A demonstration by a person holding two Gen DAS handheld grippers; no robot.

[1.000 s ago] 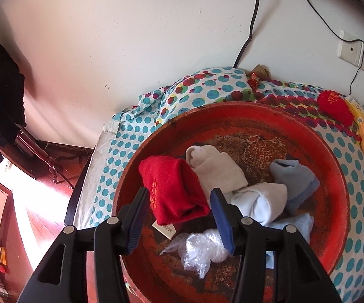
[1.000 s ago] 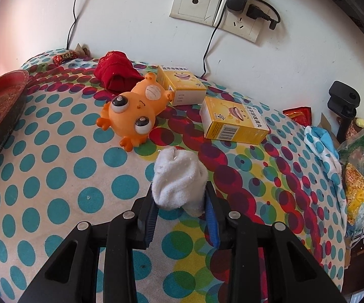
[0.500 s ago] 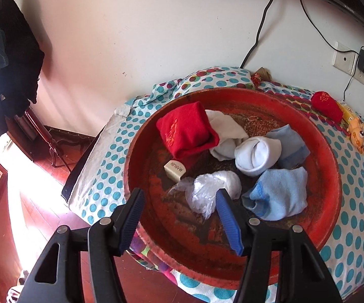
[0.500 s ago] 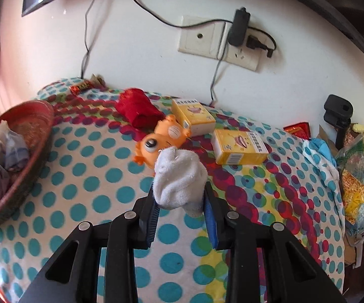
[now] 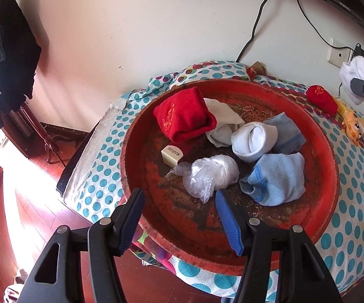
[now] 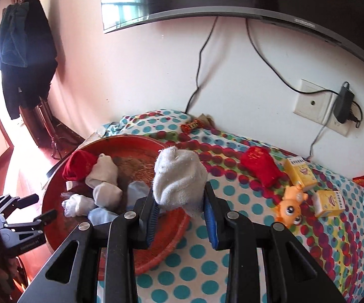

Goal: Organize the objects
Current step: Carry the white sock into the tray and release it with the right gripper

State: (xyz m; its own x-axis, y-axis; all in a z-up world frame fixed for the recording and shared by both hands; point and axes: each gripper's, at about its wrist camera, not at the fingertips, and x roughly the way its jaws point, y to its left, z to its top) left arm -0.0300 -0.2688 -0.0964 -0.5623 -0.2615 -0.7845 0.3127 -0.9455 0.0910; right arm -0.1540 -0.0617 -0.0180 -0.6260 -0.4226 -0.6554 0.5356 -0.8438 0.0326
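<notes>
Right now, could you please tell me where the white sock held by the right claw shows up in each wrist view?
Left wrist view: white sock at the far right edge, up against the wall.
Right wrist view: white sock at centre, clamped in the right claw.
Shared landmark: the red basket.

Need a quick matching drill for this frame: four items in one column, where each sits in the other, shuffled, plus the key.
Items
1. white sock
2. plastic-wrapped bundle
3. orange toy
4. left gripper

Places or states
A. on the dotted cloth beside the yellow boxes
B. open, nothing between its pads
C. inside the red basin
D. clamped in the right gripper

Pairs: 1-D, 2-C, 3-A, 4-B
</notes>
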